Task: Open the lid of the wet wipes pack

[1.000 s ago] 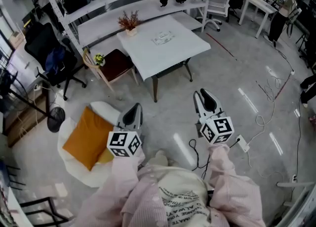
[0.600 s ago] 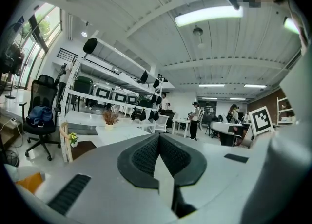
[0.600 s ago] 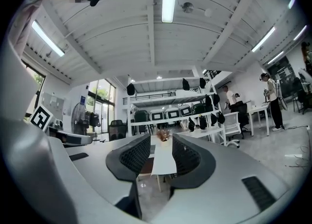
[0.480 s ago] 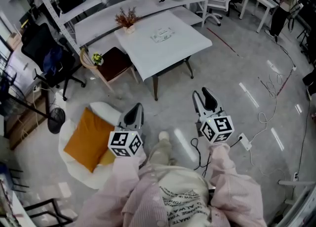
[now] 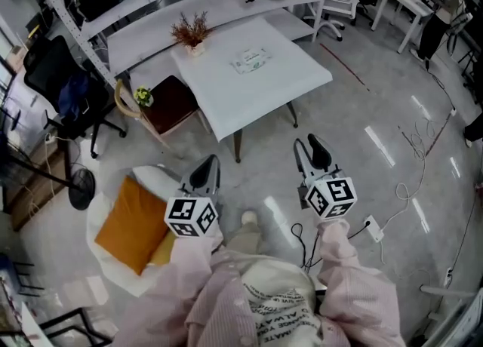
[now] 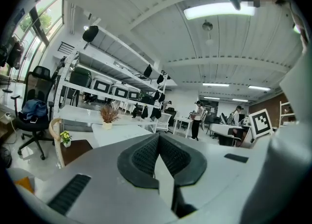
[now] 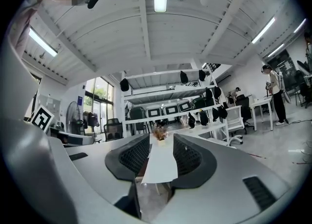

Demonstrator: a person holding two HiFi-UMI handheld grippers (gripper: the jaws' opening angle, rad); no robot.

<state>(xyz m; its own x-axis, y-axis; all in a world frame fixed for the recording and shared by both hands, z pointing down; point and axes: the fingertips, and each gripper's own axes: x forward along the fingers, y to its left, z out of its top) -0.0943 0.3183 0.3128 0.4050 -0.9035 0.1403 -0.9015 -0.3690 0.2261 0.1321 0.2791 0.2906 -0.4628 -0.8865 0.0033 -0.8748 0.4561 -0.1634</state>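
The wet wipes pack (image 5: 250,59) lies flat on the white table (image 5: 226,93), a pale packet near the table's middle. Both grippers are held over the floor, well short of the table. My left gripper (image 5: 205,174) points toward the table's near left corner, and in the left gripper view (image 6: 158,138) its dark pads meet at the tip with nothing in them. My right gripper (image 5: 315,155) stands open and empty. Between its pads (image 7: 161,139) I see the table's top (image 7: 160,164). The pack does not show in either gripper view.
A dried plant in a pot (image 5: 190,34) stands at the table's far left corner. A wooden chair (image 5: 167,102) with a small flower pot (image 5: 141,96) sits left of the table. An orange cushion (image 5: 134,221) lies on a white seat. Cables (image 5: 370,226) trail across the floor at right.
The person has walked toward the table, which now looks a little closer. The chair and cushion have slid left and down. Both grippers keep their places in the head view.
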